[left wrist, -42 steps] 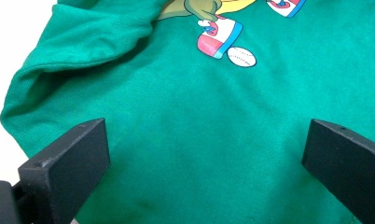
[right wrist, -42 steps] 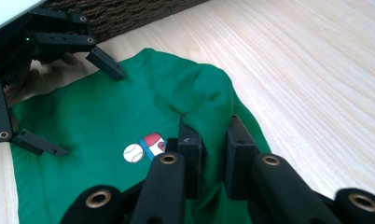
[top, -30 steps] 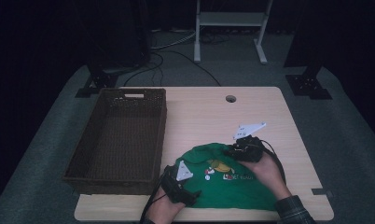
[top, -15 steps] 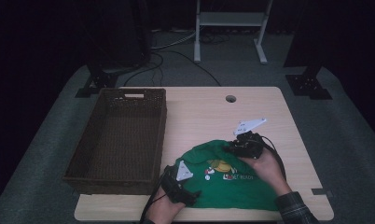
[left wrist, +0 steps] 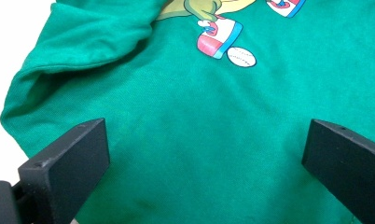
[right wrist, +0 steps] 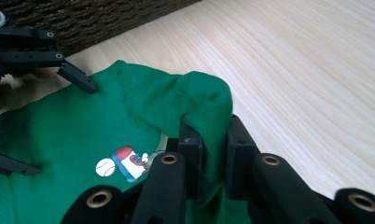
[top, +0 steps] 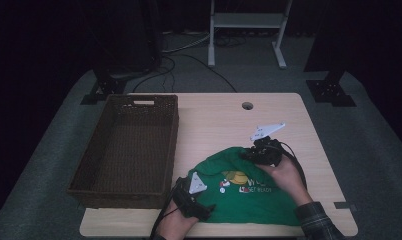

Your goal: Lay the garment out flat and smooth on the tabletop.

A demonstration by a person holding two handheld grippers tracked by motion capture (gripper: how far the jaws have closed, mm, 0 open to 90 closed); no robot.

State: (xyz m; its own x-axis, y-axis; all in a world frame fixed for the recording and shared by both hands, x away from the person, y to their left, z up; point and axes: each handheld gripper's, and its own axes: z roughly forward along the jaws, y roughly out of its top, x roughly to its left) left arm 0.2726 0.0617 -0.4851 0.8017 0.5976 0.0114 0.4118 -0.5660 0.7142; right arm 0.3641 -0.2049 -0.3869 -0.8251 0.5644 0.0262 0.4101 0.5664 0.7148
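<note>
Now right gripper point(right wrist: 209, 140) is pinching a fold of the green printed cotton shirt point(top: 249, 192); left gripper point(left wrist: 204, 154) is hovering wide-jawed over the shirt beside the brown wicker basket point(top: 124, 150).

Two black handheld grippers, each topped with a pale three-cornered plate.

In the high view we see the left gripper point(top: 201, 207) at the lower middle of the frame as a black body with a light grey triangular plate dotted with small holes, and a black cable trailing off the bottom edge. The right gripper point(top: 246, 156), right of centre, bears a longer white plate and a black cable looping down toward a dark plaid sleeve point(top: 316, 222) at the lower right. In the left gripper view we see blocky matt black jaws with a small screw hole each. In the right gripper view, black linkage arms carry brass-coloured rivets.
</note>
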